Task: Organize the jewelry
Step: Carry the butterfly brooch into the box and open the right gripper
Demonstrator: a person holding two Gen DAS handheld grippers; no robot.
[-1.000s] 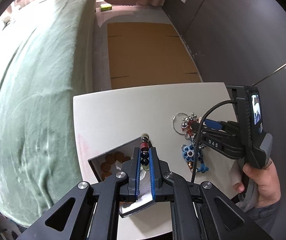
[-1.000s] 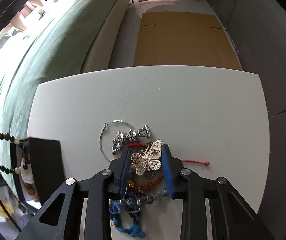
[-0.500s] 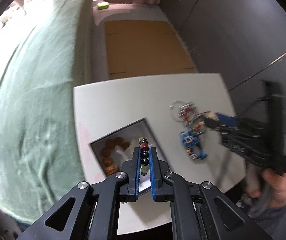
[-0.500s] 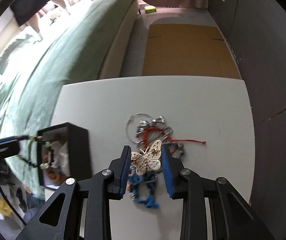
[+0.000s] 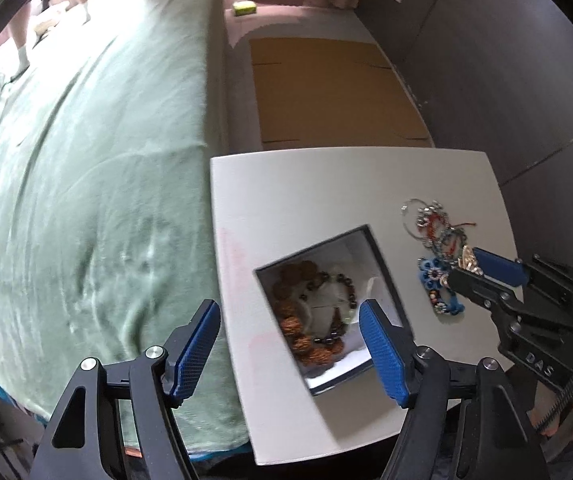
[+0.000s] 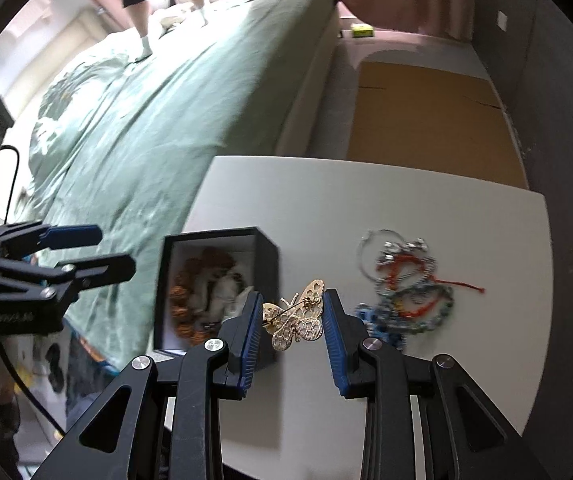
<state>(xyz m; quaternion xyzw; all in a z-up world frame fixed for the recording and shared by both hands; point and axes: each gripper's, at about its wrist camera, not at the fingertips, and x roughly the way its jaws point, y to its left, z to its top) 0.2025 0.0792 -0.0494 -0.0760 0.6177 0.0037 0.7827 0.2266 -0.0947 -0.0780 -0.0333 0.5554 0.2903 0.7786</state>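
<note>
A black jewelry box (image 5: 382, 280) with a white lining stands open on the white table (image 5: 306, 184). A brown bead bracelet (image 5: 294, 328) and a dark-and-green bead bracelet (image 5: 344, 292) lie inside it. My left gripper (image 5: 290, 344) is open and empty above the box. My right gripper (image 6: 292, 316) is shut on a gold butterfly brooch (image 6: 298, 316), held above the table just right of the box (image 6: 270, 256). A tangle of silver, red and blue jewelry (image 6: 406, 280) lies on the table to the right; it also shows in the left wrist view (image 5: 434, 240).
A green-covered bed (image 5: 86, 160) runs along the table's left side. A flat cardboard sheet (image 5: 326, 88) lies on the floor beyond the table. A dark wall (image 5: 486, 60) stands to the right.
My left gripper has opened and the dark-and-green bead bracelet has dropped into the box. My right gripper has lifted the butterfly brooch off the pile and carried it left toward the box.
</note>
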